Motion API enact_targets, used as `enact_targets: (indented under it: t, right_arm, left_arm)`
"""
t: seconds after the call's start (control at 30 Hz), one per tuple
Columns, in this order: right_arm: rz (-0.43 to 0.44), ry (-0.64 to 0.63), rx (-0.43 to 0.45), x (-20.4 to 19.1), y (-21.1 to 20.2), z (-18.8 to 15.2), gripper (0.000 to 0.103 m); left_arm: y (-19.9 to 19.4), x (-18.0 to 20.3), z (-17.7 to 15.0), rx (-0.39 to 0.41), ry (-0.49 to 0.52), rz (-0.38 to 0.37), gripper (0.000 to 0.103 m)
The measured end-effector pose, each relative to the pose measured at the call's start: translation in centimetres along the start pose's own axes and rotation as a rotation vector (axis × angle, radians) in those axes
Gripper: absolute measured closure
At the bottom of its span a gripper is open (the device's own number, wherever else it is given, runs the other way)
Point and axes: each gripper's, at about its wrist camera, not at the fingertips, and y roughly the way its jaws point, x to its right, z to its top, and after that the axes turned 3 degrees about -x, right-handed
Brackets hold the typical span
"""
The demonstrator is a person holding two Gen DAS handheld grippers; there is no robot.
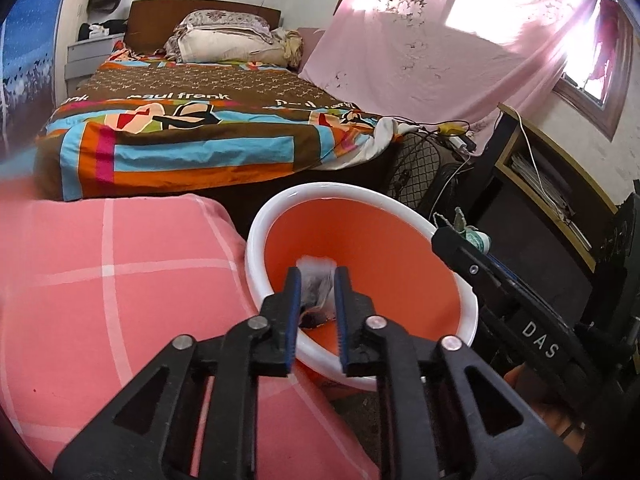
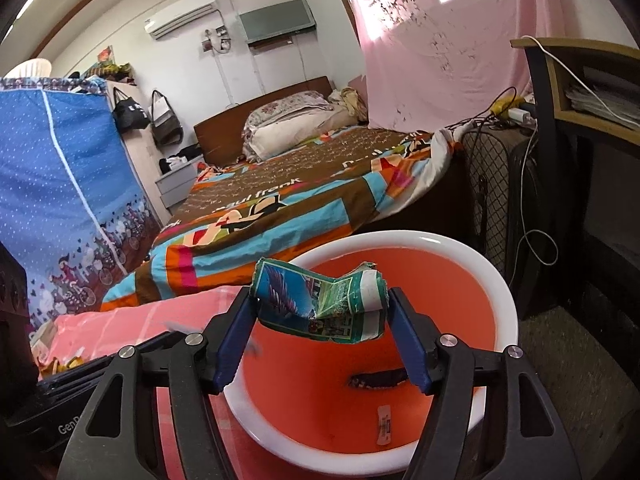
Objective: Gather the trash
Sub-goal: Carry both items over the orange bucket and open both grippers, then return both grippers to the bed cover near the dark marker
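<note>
- left wrist view alone showed the left gripper (image 1: 317,292): fingers parted over the orange bin (image 1: 475,312), a whitish-and-dark scrap (image 1: 318,286) between them; whether the pads pressed it could not be told.
- right wrist view alone showed the right gripper (image 2: 320,312) pinching a crumpled green-and-blue wrapper (image 2: 320,302) above the bin's white rim, plus a dark piece (image 2: 378,380) and a white label (image 2: 384,424) lying inside.

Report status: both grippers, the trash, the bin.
Left gripper over the orange bin, clear wrapper between its pads, grip unclear. Right gripper shut on the crumpled green packet, above the bin mouth. Nothing in the way.
</note>
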Motion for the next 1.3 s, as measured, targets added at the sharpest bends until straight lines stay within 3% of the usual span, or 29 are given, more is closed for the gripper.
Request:
enact_targets:
  t: [0.33,0.5,0.7,0.83,0.9,1.07,1.3]
  right_arm:
    - [-0.002,0.011,-0.015,0.2,0.2,0.0,0.029]
    - [0.001,0.011,0.005,-0.1,-0.1,0.2,0.026]
    - [0.045,-0.03,0.088,-1.7,-1.3,0.2,0.016]
    - [0.067,-0.06,0.141,-3.0,-2.0,0.2,0.009]
    - [0.079,-0.07,0.165,-3.5,-2.3,0.2,0.0]
    - [0.092,-0.118,0.225,-5.0,-2.9,0.1,0.0]
    - [0.189,-0.185,0.327,-8.1,-4.6,-0.8,0.0]
  left_arm:
    - [-1.2,-0.7,0.2,0.042,-0.024,0.027,0.038]
    - [-2.6,-1.3,0.0,0.091,-0.021,0.082,0.03]
    - [-5.8,-3.0,-0.2,0.195,-0.057,0.164,0.018]
    - [-8.3,-4.3,-0.5,0.284,-0.088,0.27,0.011]
    - [-9.4,-4.9,-0.7,0.325,-0.092,0.322,0.004]
    - [-12.3,-6.4,-2.2,0.441,-0.09,0.416,0.003]
    - [-16.3,-8.4,-4.1,0.534,-0.105,0.473,0.003]
